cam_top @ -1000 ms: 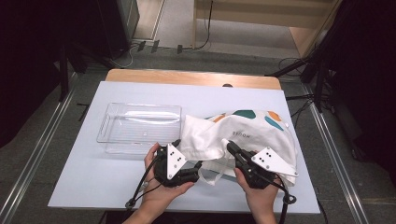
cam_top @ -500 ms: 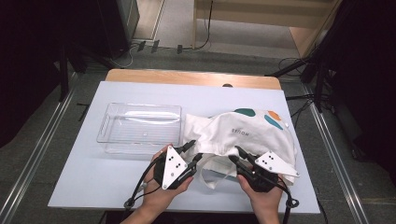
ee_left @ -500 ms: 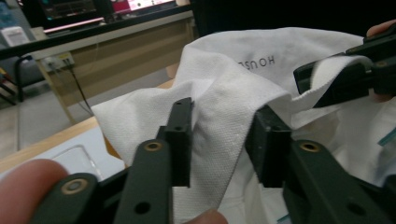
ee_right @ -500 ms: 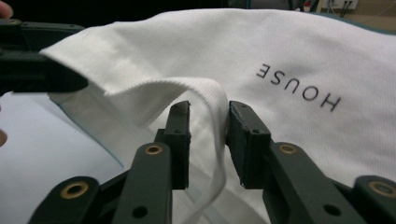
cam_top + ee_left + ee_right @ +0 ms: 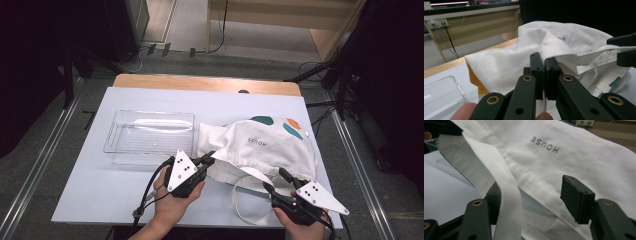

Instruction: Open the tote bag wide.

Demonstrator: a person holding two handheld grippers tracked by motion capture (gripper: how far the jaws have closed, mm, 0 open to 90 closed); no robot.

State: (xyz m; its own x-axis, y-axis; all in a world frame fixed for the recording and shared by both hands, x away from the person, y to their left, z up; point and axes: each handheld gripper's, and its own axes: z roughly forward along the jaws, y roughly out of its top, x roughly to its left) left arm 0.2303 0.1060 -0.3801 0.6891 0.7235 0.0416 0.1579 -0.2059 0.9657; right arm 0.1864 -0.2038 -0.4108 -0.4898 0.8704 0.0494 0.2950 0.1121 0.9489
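High view: white bag [image 5: 260, 147] lying on desk [image 5: 100, 190] beside clear box [image 5: 150, 136]. Left tool [image 5: 209, 157] pinching bag's edge. Right tool [image 5: 276, 181] spread wide around strap [image 5: 506, 195]. Could slip free if tugged too hard

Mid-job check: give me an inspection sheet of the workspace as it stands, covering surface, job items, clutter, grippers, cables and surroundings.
Surface: pale table with a wooden strip along its far edge.
Job's things: white tote bag printed HOUSE, crumpled at right of centre, its strap looping toward the near edge; clear plastic bin to its left, empty.
Clutter: nothing seen.
Grippers: left gripper shut on a fold of the bag's near-left edge; right gripper open, the strap draped over one jaw.
Cables: a black cable trails from the left gripper toward the near edge; more on the floor beyond the table.
Surroundings: dark stands on both sides, wooden furniture behind.
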